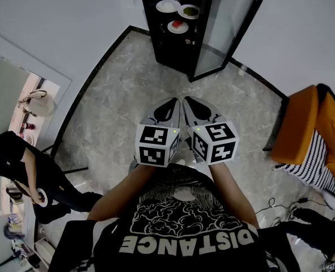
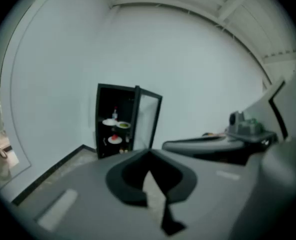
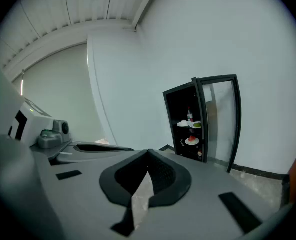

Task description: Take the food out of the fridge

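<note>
While you stand well back from the fridge, the left gripper and right gripper ride side by side, each clenched on nothing, probably parked for the approach. The food plates sit on the fridge shelves, and the glass door stands open. The floor towards the fridge looks passable. An orange chair stands well right of the fridge.

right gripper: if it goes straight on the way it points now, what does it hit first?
Nothing stands in the way. The right gripper, shut and empty, tilts down toward the open fridge, so it would probably meet the bare floor short of the fridge. Depth is hard to judge.
</note>
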The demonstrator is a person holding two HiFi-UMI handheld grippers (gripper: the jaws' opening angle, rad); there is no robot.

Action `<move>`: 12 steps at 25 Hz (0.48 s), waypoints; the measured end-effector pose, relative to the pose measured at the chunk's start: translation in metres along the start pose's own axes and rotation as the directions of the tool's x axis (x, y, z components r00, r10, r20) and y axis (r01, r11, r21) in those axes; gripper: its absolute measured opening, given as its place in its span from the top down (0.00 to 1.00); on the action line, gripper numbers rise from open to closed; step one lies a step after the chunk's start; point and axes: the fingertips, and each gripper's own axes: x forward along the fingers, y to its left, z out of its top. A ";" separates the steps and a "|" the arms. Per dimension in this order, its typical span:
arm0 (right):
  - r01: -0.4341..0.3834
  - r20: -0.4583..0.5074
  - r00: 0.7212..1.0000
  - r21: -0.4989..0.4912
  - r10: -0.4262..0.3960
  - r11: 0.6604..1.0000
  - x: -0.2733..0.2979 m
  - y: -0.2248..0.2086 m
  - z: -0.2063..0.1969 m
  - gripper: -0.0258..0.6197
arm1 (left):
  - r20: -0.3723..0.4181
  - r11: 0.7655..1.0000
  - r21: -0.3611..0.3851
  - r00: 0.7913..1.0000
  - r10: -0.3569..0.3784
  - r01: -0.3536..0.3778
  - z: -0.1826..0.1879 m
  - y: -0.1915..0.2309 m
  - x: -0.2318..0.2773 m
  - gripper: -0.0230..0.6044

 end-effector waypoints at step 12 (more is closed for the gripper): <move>-0.026 -0.010 1.000 0.010 0.026 1.000 0.010 0.001 0.000 0.96 | -0.009 1.000 -0.020 1.000 0.011 -0.011 -0.001 0.008 0.006 0.96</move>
